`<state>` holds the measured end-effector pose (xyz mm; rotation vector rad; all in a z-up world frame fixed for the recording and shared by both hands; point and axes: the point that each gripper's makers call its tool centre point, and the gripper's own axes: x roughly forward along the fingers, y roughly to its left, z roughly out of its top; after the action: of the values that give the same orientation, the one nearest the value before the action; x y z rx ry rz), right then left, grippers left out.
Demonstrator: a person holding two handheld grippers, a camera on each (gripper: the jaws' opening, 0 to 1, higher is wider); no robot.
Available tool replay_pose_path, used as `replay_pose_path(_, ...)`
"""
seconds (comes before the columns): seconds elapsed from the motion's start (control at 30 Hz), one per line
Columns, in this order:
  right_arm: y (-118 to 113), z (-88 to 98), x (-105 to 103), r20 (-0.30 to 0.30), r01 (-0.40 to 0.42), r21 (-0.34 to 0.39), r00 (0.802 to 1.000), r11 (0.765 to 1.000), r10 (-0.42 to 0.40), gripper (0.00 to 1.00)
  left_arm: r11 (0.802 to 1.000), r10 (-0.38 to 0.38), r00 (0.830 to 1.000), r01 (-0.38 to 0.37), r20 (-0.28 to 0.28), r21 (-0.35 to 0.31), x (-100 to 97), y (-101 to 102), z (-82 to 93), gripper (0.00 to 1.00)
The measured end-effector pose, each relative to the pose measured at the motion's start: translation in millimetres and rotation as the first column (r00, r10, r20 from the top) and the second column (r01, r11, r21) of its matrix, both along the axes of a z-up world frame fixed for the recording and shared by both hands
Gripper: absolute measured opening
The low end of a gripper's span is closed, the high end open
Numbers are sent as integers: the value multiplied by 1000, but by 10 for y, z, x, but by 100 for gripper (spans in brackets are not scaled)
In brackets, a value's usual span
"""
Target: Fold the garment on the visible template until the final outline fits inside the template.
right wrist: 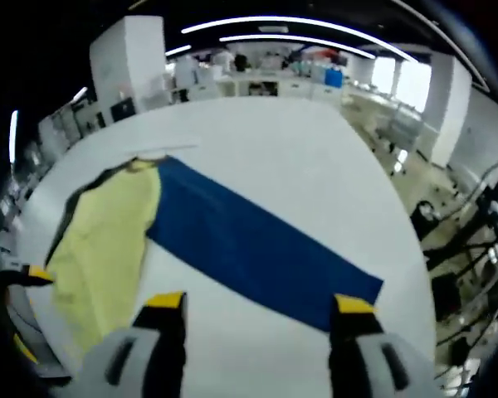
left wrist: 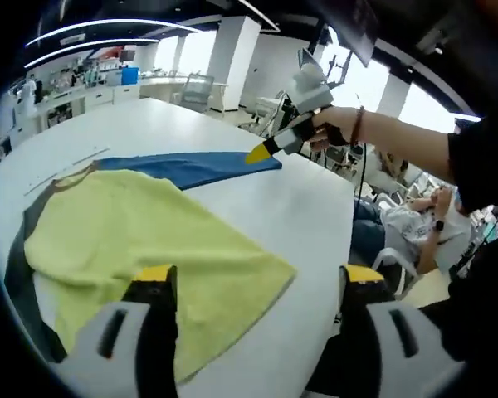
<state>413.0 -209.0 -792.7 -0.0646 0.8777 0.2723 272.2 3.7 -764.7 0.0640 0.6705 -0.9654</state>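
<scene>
White tabletop (left wrist: 315, 215) in open-plan office; desks and chairs behind. Left claw (left wrist: 257, 286) released, jaws wide apart, hovering over near hem of yellow garment (left wrist: 141, 240). Garment spread flat, covering one end of blue template (right wrist: 257, 249). Right claw (right wrist: 257, 307) released, poised above template's free end at 6 o'clock in right gripper view. In left gripper view, same claw at 1 o'clock, hand-held over template's far tip.
</scene>
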Motion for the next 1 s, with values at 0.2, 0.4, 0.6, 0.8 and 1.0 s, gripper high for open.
replay_pose_path(0.2, 319, 60, -139, 1, -64, 58, 998, 996, 64, 91, 996, 80, 995, -82, 52, 27, 117, 471, 14, 94)
replay_pose_path(0.4, 626, 102, -346, -4, -137, 88, 990, 987, 138, 99, 985, 163, 984, -166, 72, 37, 242, 898, 14, 99)
replay_pose_path(0.6, 807, 118, -520, -4, -188, 79, 982, 979, 189, 99, 961, 252, 958, -264, 137, 81, 361, 1377, 13, 98)
replay_pose_path(0.8, 949, 10, -711, -24, -255, 68, 966, 965, 257, 99, 922, 355, 919, -375, 174, 96, 436, 1781, -3, 92)
replay_pose_path(1.0, 1184, -34, -865, -16, -292, 90, 956, 952, 295, 99, 884, 420, 886, -448, 196, 135, 467, 2111, -100, 79)
